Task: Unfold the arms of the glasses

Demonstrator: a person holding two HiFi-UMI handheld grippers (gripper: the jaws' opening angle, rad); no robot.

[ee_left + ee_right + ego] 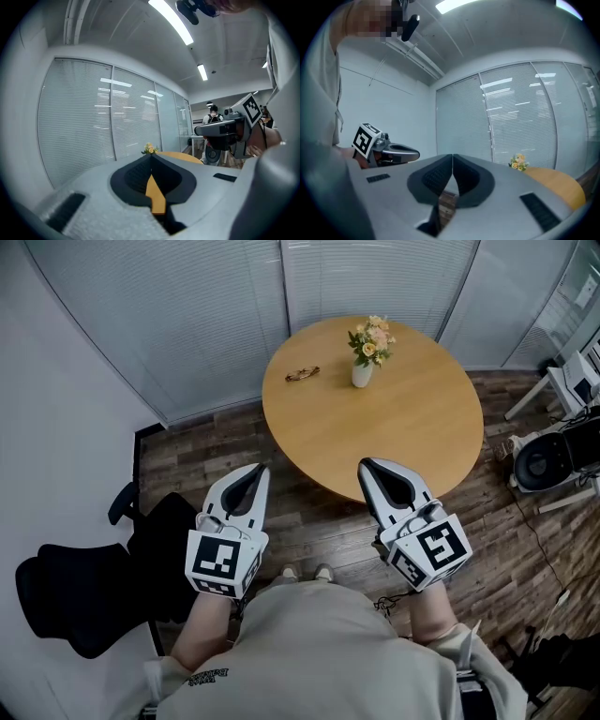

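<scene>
Held w/ jaws together, empty: L gripper (260, 469) & R gripper (366, 464) by round table (394, 442) edge, glasses (302, 374) far side nr flower vase (363, 374).

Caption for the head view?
Left gripper and right gripper shut, empty; glasses lie on the table, left of the vase.

One table (394, 427), one vase (362, 375), one glasses (302, 374)

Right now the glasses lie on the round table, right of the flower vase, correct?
No. The head view shows the glasses left of the flower vase, not right; they do lie on the round table.
</scene>
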